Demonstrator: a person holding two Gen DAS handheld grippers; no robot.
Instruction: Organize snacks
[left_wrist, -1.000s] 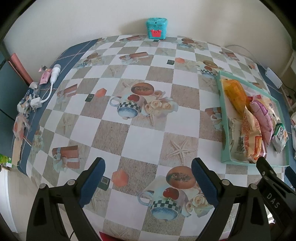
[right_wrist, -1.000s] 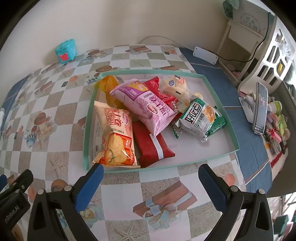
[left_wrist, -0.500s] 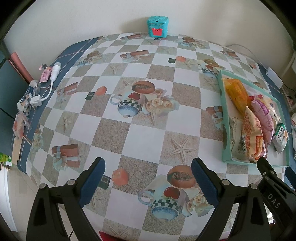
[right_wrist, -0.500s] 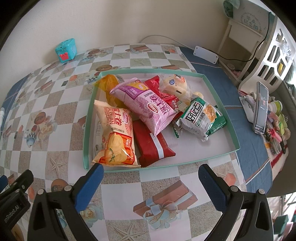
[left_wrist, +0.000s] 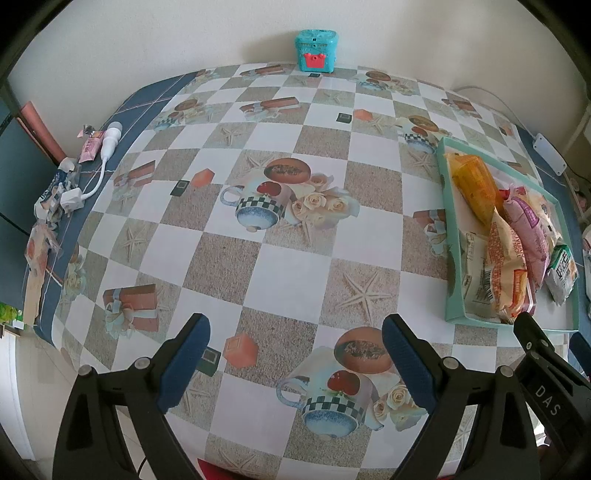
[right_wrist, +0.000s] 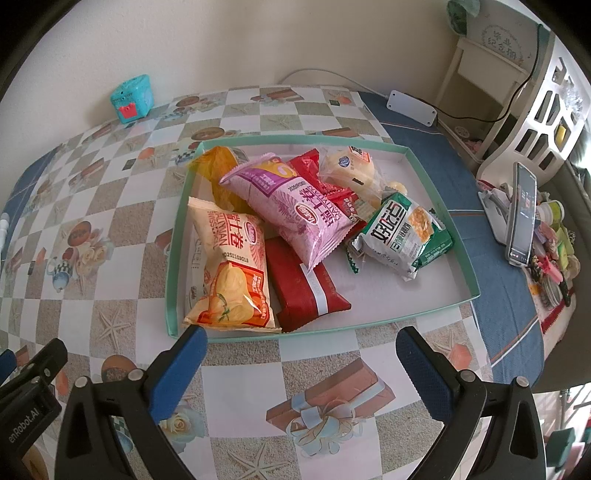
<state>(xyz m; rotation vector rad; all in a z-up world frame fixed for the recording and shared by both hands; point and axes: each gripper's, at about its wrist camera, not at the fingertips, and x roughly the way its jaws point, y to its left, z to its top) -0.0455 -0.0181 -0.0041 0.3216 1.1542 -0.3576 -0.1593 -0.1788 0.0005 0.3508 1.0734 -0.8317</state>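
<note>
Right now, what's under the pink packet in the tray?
The pink packet lies across a dark red pack and a red packet; anything else beneath is covered. The tray floor there is hidden.

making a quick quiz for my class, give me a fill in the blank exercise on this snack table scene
1. All the snack packets lie inside a shallow tray whose rim is ____ in colour.
2. The pink packet lies partly on top of the dark ____ packet.
3. Between the fingers of the right tool there is ____.
4. The small teal box stands against the ____.

Missing words: green; red; nothing; wall
</note>
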